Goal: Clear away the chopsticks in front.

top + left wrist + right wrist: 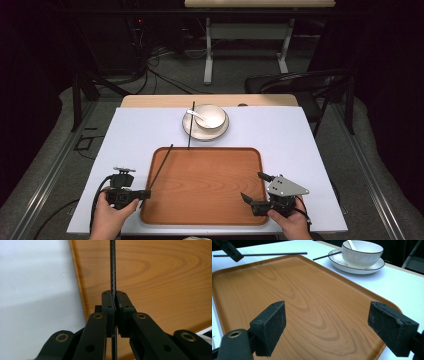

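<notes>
My left gripper is shut on a thin black chopstick. The stick runs forward over the left rim of the wooden tray. A second black chopstick leans on the white plate behind the tray. On that plate stands a white bowl with a white spoon in it. My right gripper hovers open over the tray's front right corner, with nothing between its pads.
A white mat covers the table around the tray. In the right gripper view the left gripper and its chopstick appear at the tray's far side. A dark chair stands beyond the table's right rear corner.
</notes>
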{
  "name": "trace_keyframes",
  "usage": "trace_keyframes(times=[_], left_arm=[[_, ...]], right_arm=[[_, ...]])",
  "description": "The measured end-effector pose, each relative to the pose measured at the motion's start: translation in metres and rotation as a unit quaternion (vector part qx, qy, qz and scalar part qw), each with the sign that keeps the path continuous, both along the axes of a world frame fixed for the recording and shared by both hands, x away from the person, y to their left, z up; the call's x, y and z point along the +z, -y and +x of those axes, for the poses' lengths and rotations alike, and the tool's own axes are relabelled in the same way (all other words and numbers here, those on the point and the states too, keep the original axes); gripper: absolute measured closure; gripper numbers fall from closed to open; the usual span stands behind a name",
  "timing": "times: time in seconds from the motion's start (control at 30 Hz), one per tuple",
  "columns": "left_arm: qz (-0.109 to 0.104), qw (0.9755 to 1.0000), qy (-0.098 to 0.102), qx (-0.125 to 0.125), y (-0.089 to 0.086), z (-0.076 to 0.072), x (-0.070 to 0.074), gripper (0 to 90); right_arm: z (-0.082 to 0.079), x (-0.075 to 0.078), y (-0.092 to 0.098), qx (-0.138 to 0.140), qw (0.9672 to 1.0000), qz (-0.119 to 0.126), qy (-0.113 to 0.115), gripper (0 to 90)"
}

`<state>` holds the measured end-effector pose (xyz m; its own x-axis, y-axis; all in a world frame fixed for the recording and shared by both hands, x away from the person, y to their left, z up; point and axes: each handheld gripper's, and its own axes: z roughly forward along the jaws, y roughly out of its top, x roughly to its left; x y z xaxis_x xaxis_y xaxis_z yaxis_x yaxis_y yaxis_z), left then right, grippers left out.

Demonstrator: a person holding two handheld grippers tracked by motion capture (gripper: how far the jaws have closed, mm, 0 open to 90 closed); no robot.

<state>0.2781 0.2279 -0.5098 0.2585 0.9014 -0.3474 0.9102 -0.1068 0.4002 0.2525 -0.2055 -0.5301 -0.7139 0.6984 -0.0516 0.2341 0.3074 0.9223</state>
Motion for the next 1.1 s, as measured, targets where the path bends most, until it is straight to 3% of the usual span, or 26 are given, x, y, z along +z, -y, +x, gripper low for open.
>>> trace_keyframes(times=[0.27,0.43,0.47,1.1], left_arm=[[0.008,0.9998,-0.007,-0.02,0.018,0.002,-0.007,86.1],[0.007,0.9997,-0.004,-0.023,0.026,0.003,-0.01,86.1],[0.015,0.9996,-0.001,-0.026,0.029,0.003,-0.011,86.1],[0.026,0.9993,-0.01,-0.027,0.032,0.003,-0.018,84.9]], right_arm=[[0.0,0.0,0.0,0.0,1.0,0.001,0.001,14.8],[0.0,0.0,0.0,0.0,1.0,0.0,0.001,14.8],[0.0,0.0,0.0,0.001,1.0,0.0,0.0,14.8],[0.0,0.0,0.0,0.001,1.0,-0.001,0.0,14.8]])
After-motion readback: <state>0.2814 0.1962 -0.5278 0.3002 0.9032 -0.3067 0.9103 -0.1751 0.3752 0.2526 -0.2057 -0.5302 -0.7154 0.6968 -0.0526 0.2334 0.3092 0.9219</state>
